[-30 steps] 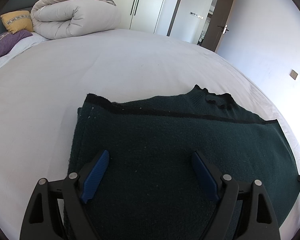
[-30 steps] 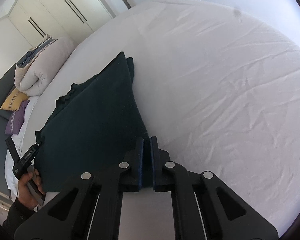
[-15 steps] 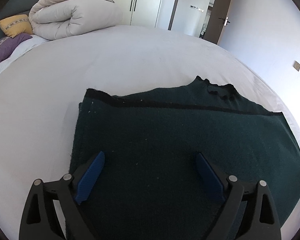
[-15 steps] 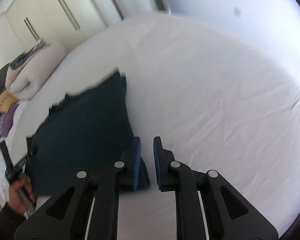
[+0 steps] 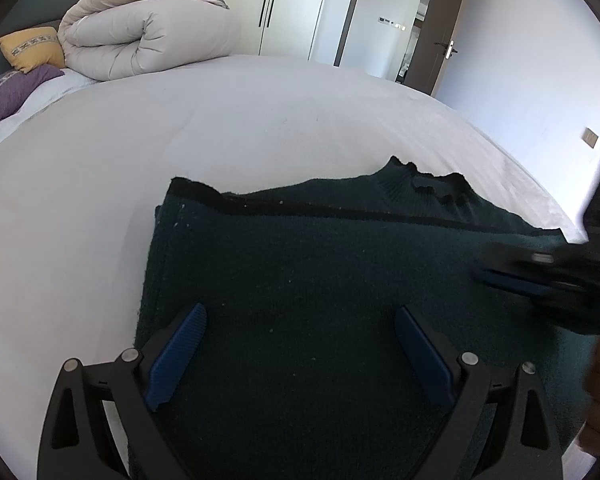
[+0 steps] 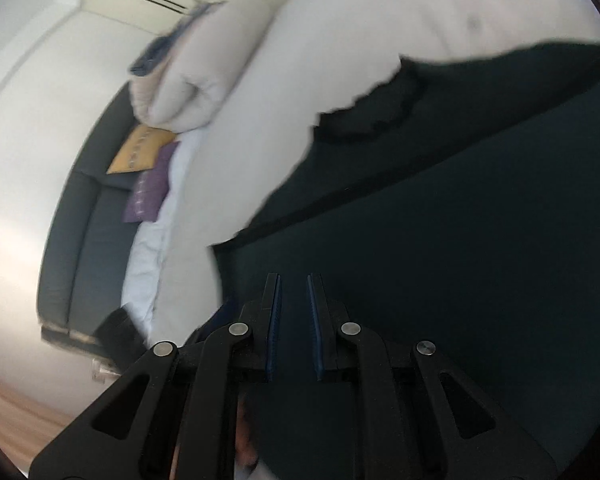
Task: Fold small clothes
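A dark green knitted sweater (image 5: 320,264) lies folded flat on the white bed (image 5: 180,144), its collar at the far right. My left gripper (image 5: 300,320) is wide open just above the sweater's near edge, holding nothing. My right gripper (image 6: 294,292) has a narrow gap between its blue pads and hovers over the sweater (image 6: 460,220); nothing sits between the pads. It also shows blurred in the left wrist view (image 5: 512,280), over the sweater's right side.
A rolled beige duvet (image 5: 148,36) and yellow and purple pillows (image 5: 32,48) lie at the head of the bed. Wardrobe doors (image 5: 292,4) and an open door (image 5: 448,24) stand behind. The right wrist view is motion-blurred.
My right gripper let go of the sweater's edge, opened slightly and swung left over the garment. My left gripper stayed open and pulled back a little.
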